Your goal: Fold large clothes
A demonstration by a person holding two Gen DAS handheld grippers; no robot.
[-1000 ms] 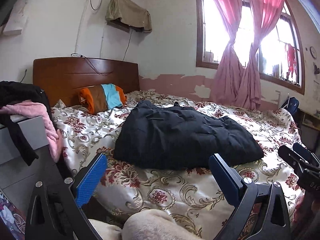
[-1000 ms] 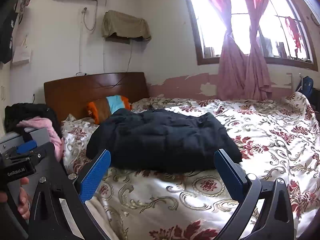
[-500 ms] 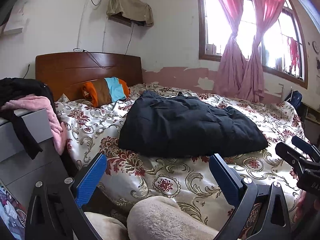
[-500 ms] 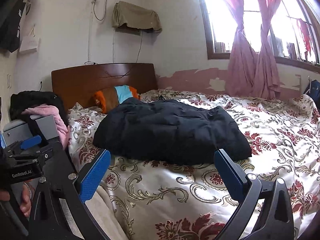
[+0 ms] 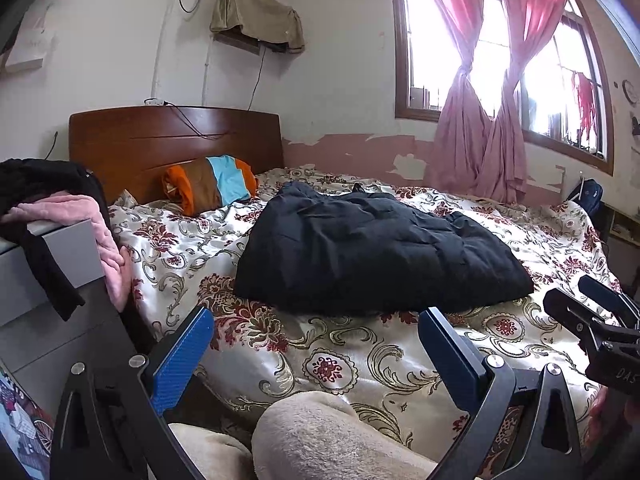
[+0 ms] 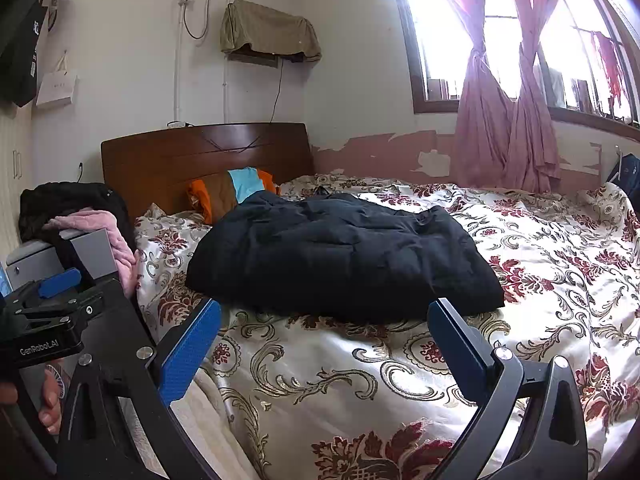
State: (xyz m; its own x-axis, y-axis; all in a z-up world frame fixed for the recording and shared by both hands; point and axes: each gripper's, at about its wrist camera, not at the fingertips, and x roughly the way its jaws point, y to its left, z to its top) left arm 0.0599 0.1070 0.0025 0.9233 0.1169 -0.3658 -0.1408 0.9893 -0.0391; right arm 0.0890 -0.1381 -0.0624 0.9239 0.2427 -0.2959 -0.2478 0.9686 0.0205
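Black puffy jacket (image 5: 376,252) lies in a folded heap in the middle of the flowery bed (image 5: 328,364), with the striped pillow (image 5: 210,184) at its 10 o'clock. Left gripper (image 5: 316,344) has its blue fingers (image 5: 182,358) wide apart, holding nothing. Right gripper (image 6: 324,336) is spread wide too, and both hang over the near bed edge, at the jacket's 6 o'clock

A large black padded jacket (image 5: 372,252) lies on the floral bedspread (image 5: 332,360) toward the head half of the bed, folded into a thick, roughly rectangular bundle with quilted creases across its top. Its near edge runs along the spread, slightly puffed, and its far end reaches just beside the striped orange, brown and blue pillow (image 6: 234,192).
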